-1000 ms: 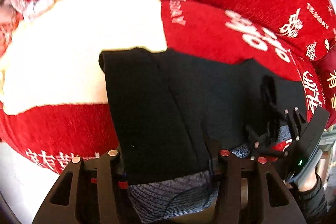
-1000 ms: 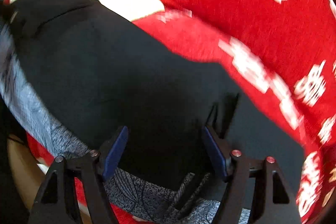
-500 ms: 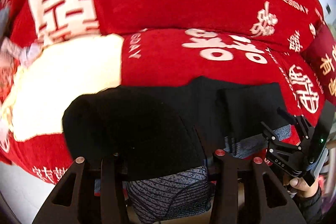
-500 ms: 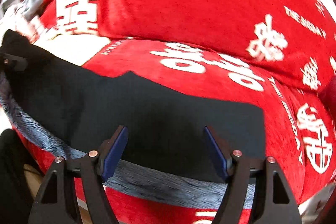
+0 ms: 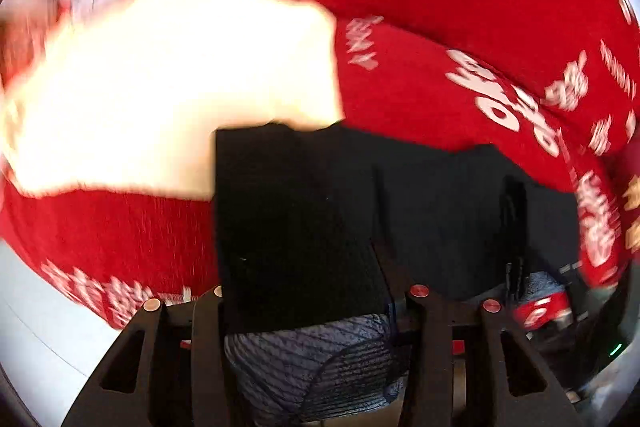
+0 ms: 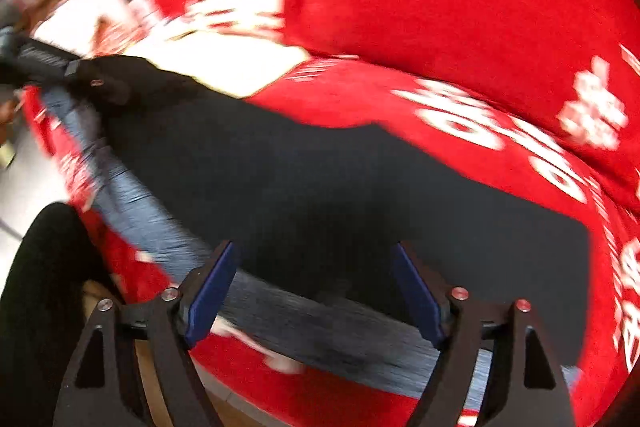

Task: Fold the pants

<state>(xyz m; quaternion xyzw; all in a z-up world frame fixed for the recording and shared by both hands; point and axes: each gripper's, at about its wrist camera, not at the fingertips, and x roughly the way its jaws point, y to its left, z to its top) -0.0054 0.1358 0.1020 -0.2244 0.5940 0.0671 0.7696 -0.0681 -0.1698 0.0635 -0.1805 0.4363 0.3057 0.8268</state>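
- Surface: a sofa draped in a red cover printed with large white characters; its seat fills the middle of both views and its padded backrest rises across the top of the frame.
- A cream cloth lies on the seat at the upper left of the left wrist view, touching the far corner of the dark garment; the same pale cloth shows at the upper left of the right wrist view.
- Room: pale floor shows at the lower left below the seat's front edge. Both views are motion-blurred, so finer detail of the room cannot be made out.
- Pants: black, with a grey ribbed waistband, lying on the seat along its front edge. The long axis runs across the frame from upper left to lower right in the right wrist view, the waistband along the near edge.
- In the left wrist view one end of the pants is doubled over as a dark panel, grey band nearest the camera.
- Left gripper: fingers clamped on the folded pants end, cloth filling the gap.
- Right gripper: fingers apart and just been widening, hovering over the waistband edge; the blue pads press on nothing.
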